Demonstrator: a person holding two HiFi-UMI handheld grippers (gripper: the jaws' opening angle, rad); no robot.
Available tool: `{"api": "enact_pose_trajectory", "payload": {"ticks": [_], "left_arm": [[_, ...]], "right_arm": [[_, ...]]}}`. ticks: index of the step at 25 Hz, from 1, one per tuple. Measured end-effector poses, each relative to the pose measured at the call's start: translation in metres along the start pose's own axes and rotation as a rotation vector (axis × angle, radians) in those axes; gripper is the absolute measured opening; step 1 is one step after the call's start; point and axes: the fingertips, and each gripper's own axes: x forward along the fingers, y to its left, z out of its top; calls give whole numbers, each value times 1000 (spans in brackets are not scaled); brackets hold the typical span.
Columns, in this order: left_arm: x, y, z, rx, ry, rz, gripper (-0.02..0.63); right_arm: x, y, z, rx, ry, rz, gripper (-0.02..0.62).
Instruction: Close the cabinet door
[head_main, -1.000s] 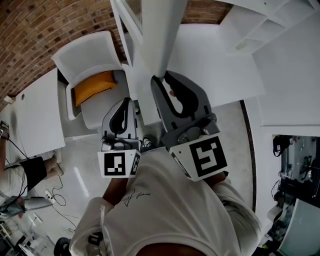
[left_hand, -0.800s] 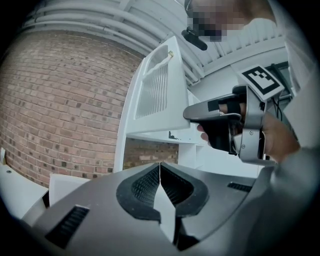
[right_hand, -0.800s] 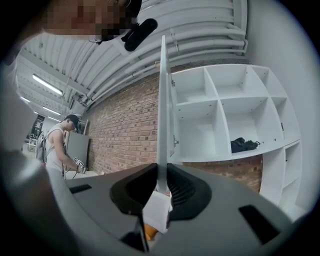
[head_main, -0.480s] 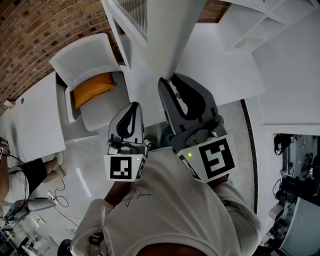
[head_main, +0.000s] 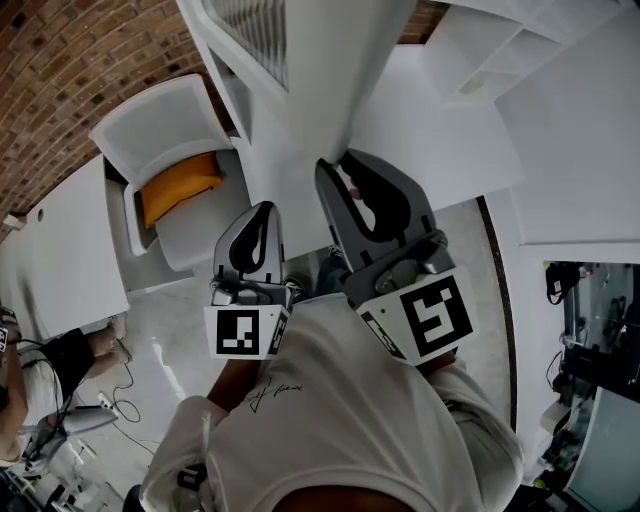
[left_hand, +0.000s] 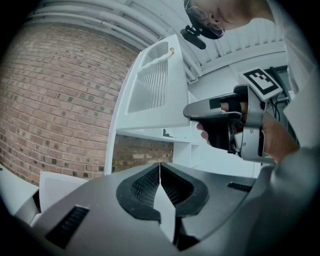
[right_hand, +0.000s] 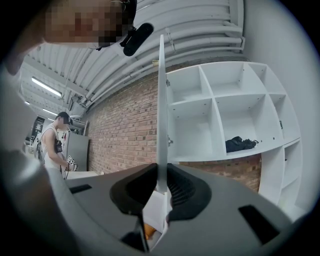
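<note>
The edge of the cabinet door (head_main: 335, 70) is clamped between the jaws of the right gripper (right_hand: 161, 176); the jaws of the left gripper (left_hand: 160, 170) are pressed together on nothing.

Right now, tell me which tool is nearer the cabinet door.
Right. The right tool is clamped on the edge of the cabinet door. The left tool is shut on nothing and sits apart from the door, off to its left in the head view.
</note>
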Motion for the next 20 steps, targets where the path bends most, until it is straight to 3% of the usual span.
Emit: {"api": "enact_pose_trajectory", "payload": {"ticks": [20], "left_arm": [[28,-11,1,7,1,-28,17]], "right_arm": [[0,-26,-2,0,6,3,69]]}}
